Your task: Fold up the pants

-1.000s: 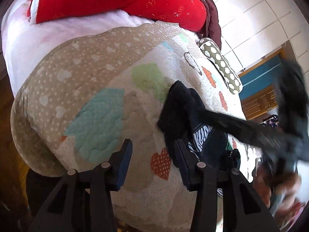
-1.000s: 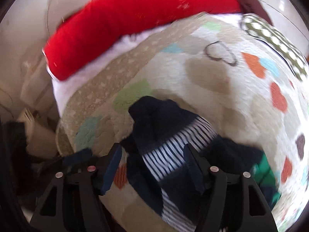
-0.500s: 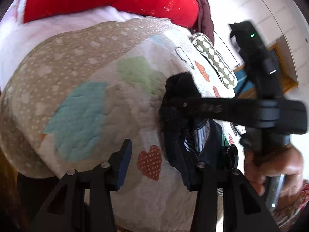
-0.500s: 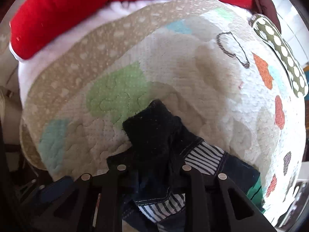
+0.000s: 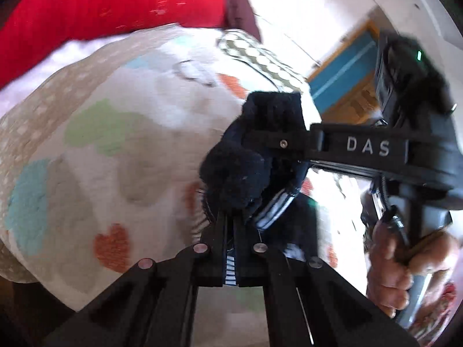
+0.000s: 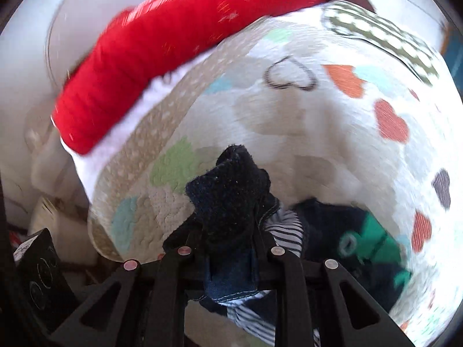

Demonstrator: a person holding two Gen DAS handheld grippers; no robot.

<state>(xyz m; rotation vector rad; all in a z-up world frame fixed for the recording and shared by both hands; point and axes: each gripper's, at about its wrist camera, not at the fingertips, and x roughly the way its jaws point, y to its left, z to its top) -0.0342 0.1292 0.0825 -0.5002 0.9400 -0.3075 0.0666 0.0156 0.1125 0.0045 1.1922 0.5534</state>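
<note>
- Black plastic fingers of the left gripper (image 5: 230, 231) stand nearly together at the lower middle of the left wrist view, with a thin fold of the pants (image 5: 240, 173) pinched between them.
- Dark navy fleece of the pants bunches up just above those fingers; a striped white-and-navy lining shows at the pinch and to its right.
- From the right edge of the same view the right gripper (image 5: 277, 143) reaches in level, its bar marked "DAS", and its tips bite the upper part of the same bundle.
- At the lower right, the person's hand (image 5: 390, 263) wraps the handle of that gripper.
- In the right wrist view the right gripper (image 6: 228, 248) sits at the lower middle, jaws drawn in on a thick wad of the pants (image 6: 231, 196), which fills the gap and rises above the fingertips.
- To the right of that wad, more of the garment lies on the quilt (image 6: 289, 133), with a green patch (image 6: 373, 245) on the dark cloth.
- Under the pants spreads the pale quilt (image 5: 121, 150), printed with orange, green, teal and beige hearts.
- Along the top of both views lies a red blanket (image 5: 115, 5) (image 6: 162, 55), at the quilt's far edge.
- At the upper right of both views, a cushion (image 5: 260, 60) (image 6: 382, 37) with a green-and-white pattern rests by the quilt's edge; it is blurred.
</note>
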